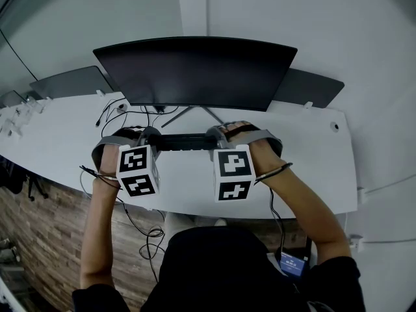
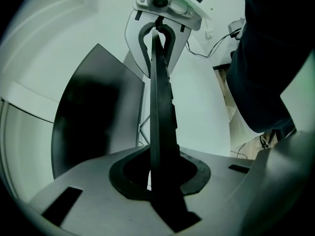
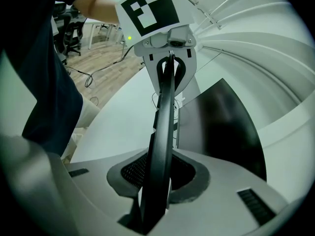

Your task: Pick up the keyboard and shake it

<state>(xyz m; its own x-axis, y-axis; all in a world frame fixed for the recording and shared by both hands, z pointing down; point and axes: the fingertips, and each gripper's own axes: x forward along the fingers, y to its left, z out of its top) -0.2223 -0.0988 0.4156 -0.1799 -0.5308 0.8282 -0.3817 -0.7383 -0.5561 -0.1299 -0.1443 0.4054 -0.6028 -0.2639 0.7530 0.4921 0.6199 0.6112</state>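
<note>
Left gripper point(image 2: 160, 173): jaws clamped tight on the left end of the keyboard point(image 2: 160, 107), which runs edge-on straight away from the camera. Right gripper point(image 3: 157, 178): jaws likewise closed on the right end, the slab pinched in the slot between them. Jaw shells are smooth grey plastic with a dark, matte, rubbery lining point(image 3: 197, 183) round the opening; part of it looks mesh-textured. The keyboard is a thin, flat, black bar, hard plastic by the look, with a stepped key profile along one face. From above it spans the gap between the left gripper point(image 1: 153, 139) and the right gripper point(image 1: 218, 137), just in front of the foot of a wide curved monitor point(image 1: 195, 70), over a smooth white desk point(image 1: 312, 164). Loose cables point(image 1: 130, 114) trail behind. Progress, as judged: the two-ended grasp is made; whether the keyboard has cleared the desk cannot be told. The lift, if not begun, and the shake remain.
</note>
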